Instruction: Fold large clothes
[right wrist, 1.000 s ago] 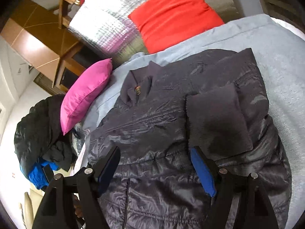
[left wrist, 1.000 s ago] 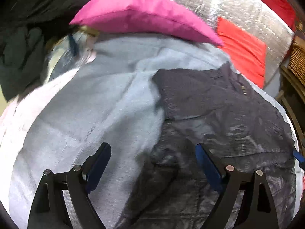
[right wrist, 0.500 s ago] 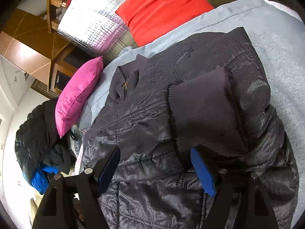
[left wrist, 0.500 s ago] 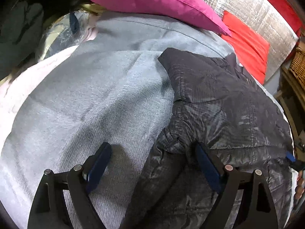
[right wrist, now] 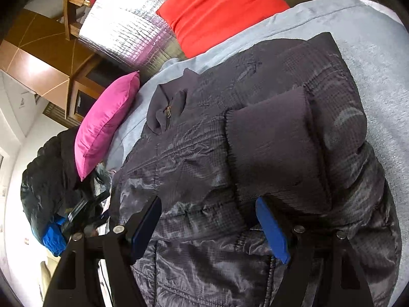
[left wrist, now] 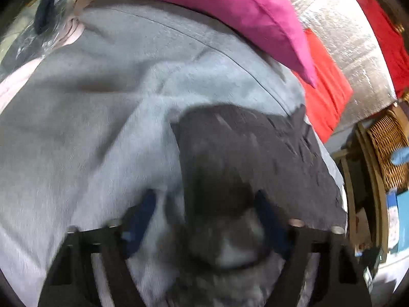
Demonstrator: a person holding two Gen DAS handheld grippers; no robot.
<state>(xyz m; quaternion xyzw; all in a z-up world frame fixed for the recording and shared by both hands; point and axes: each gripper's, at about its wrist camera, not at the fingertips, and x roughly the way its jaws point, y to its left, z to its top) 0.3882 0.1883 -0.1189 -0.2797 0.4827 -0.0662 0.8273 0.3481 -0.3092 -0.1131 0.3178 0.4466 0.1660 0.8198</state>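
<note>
Both grippers, the left gripper (left wrist: pixel 204 215) and right gripper (right wrist: pixel 208 226), gape wide over the dark jacket (right wrist: pixel 255 166) on the grey blanket (left wrist: pixel 89 128), gripping nothing, so the slippery folded sleeve (right wrist: pixel 276 148) may slide loose.

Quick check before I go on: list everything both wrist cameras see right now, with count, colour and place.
jacket: one, dark grey quilted, spread on the blanket, one sleeve folded across its front
blanket: one, light grey, under the jacket
pink cushion: one, magenta, beyond the jacket's collar
red cushion: one, red, leaning on the silver panel
silver panel: one, quilted foil, behind the cushions
clothes pile: dark garments with a blue item, past the pink cushion
wicker basket: one, brown, off the blanket's edge
left gripper: open, blurred, over the jacket's edge
right gripper: open, over the jacket's middle
</note>
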